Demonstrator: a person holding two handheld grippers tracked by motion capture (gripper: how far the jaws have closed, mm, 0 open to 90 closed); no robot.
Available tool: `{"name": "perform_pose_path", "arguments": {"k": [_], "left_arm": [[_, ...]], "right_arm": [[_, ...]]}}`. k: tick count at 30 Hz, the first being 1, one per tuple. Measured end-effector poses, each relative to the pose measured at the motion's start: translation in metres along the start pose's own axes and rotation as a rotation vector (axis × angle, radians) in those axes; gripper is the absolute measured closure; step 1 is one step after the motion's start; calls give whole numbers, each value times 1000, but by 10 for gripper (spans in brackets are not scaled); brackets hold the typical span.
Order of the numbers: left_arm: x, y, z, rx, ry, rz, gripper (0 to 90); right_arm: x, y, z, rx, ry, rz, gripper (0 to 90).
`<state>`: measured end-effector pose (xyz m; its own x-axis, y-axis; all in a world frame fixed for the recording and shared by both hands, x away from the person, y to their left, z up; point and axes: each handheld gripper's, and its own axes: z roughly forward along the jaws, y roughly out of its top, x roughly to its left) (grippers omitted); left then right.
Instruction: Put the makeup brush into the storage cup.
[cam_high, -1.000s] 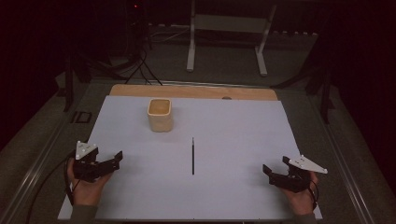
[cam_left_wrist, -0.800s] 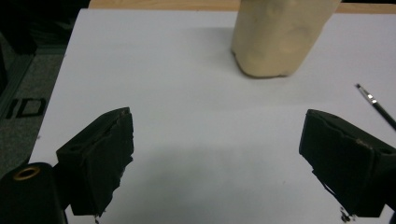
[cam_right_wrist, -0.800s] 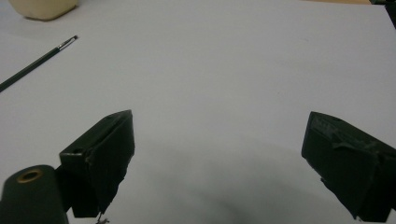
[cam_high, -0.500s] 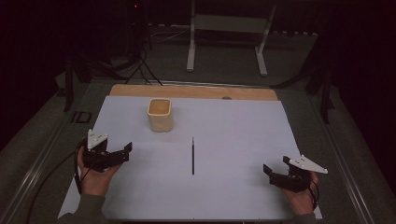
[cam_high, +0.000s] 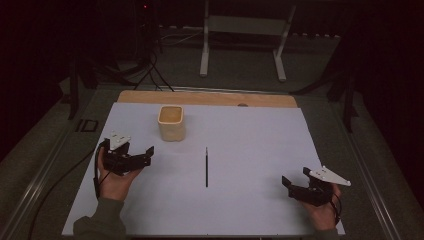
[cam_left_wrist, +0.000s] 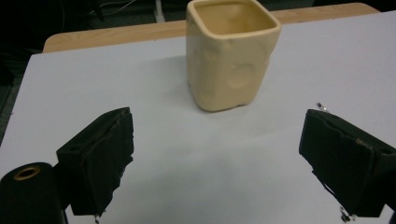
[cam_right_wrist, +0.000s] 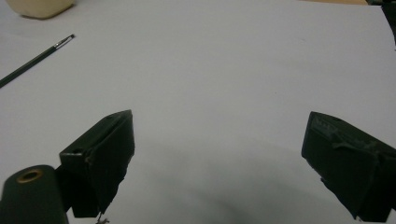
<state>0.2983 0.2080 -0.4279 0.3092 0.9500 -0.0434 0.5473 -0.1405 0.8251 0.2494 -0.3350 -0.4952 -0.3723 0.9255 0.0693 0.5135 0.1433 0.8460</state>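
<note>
From the high view, we see a white sheet (cam_high: 260, 170) covering a table with a wooden edge (cam_high: 210, 98) at the far side. A cream cup (cam_high: 171, 123) stands upright on the sheet, left of centre and towards the far edge. A thin dark paintbrush (cam_high: 206, 167) lies flat near the middle, pointing away from us, well apart from the cup. Our left gripper (cam_high: 142, 156) hovers near the cup, on its near left side, jaws apart and empty. Our right gripper (cam_high: 290, 186) rests low at the near right, well apart from both things, its jaws also spread with nothing between them.

From the left gripper view, the cup (cam_left_wrist: 231, 51) sits straight ahead between the two black jaws, not touching either. It is squarish with rounded corners, glazed and dimpled on its walls, open at the top. We judge it ceramic: stiff, fairly heavy, smooth enough to slip, and breakable if dropped. Two opposite flat walls, just below the rim, look the surest place to grip.

From the right gripper view, the brush (cam_right_wrist: 35, 60) lies at upper left on matte white paper, its metal ferrule catching light. It looks light, thin and rigid, hard to pinch off a flat sheet.
</note>
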Motion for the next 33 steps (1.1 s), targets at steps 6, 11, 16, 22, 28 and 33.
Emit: {"name": "perform_pose_path", "arguments": {"k": [6,11,16,22,28,33], "left_arm": [[-7,10,6,-8,-10,6,114],[-14,19,12,-19,-21,11,115],[-21,26,17,-29,-27,27,115],[-35,37,26,-48,-36,40,115],[-45,47,32,-63,-46,43,117],[-54,54,38,-58,-57,58,118]], "right_arm": [[0,0,0,1,2,-2,93],[0,0,0,0,2,-2,93],[0,0,0,-1,2,-1,93],[-1,0,0,0,1,-1,93],[-1,0,0,0,1,-2,93],[-1,0,0,-1,2,-3,93]]}}
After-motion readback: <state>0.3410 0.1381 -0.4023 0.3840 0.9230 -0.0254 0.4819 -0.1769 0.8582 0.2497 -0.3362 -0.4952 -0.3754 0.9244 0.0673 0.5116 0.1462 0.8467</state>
